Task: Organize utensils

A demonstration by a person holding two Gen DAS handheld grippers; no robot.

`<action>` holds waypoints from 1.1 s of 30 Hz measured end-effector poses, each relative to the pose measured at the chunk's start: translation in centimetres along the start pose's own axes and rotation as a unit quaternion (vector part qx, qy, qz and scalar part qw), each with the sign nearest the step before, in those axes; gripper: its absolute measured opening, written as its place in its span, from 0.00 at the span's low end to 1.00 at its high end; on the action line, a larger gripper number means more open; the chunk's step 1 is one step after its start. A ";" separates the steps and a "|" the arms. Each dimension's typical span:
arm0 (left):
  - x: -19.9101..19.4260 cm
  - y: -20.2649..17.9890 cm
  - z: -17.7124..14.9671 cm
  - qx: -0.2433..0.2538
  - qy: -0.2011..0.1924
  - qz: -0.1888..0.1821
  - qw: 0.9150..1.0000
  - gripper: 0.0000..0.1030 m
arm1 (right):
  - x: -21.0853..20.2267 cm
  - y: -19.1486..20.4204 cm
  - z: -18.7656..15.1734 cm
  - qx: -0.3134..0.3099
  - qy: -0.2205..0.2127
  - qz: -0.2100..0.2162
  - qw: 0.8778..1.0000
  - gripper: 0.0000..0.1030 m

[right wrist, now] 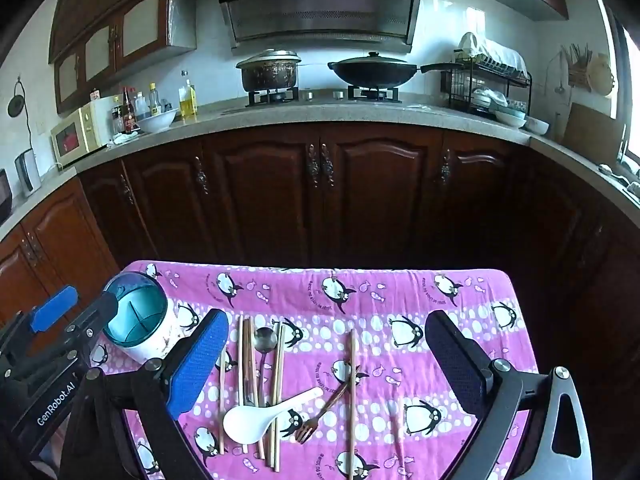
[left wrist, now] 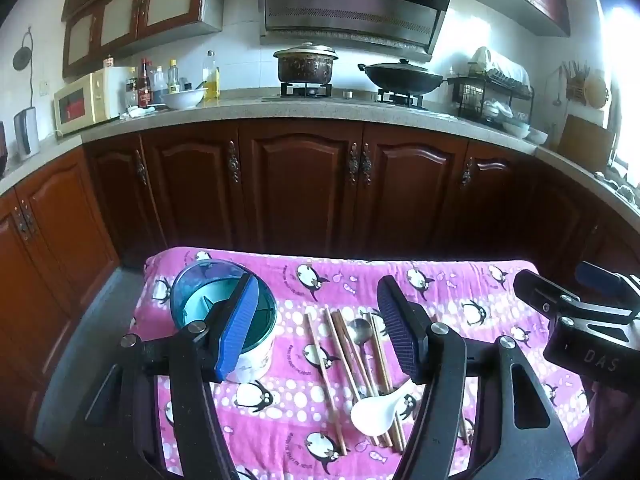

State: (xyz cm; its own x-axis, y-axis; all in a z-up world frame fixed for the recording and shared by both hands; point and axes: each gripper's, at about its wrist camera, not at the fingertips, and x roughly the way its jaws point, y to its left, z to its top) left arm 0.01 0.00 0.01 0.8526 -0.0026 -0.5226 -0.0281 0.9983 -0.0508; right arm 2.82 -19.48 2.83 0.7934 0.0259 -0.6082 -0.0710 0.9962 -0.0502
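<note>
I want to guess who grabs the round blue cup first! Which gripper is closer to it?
Left. The left gripper has one finger right in front of the cup. The right gripper hangs further right, over the chopsticks and white spoon. Both are open.

You have the utensil holder (right wrist: 138, 320) upright at the cloth's far left: white body, teal divided insert, nothing in it. To its right, several wooden chopsticks (right wrist: 276, 380) lie loose, roughly parallel, running near to far. A metal spoon (right wrist: 265, 339) lies among them, bowl at the far end. A white rice paddle (right wrist: 256, 416) rests across their near ends. Right of these lies a wooden fork (right wrist: 320, 412), tines toward you, crossing a lone chopstick (right wrist: 353, 392).
</note>
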 end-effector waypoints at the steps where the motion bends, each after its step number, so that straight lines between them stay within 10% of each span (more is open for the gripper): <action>1: 0.0 0.0 0.0 -0.001 0.000 -0.002 1.000 0.60 | 0.0 0.0 0.0 0.000 0.000 0.000 1.000 0.96; 33: 0.0 0.4 0.0 -0.004 0.004 0.001 1.000 0.60 | 0.4 -0.2 -0.1 0.004 0.005 0.001 1.000 0.96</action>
State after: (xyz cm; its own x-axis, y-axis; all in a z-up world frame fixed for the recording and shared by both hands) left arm -0.01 0.36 -0.03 0.8485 -0.0003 -0.5292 -0.0343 0.9979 -0.0556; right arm 3.09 -19.68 2.47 0.7872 0.0263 -0.6161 -0.0667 0.9969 -0.0427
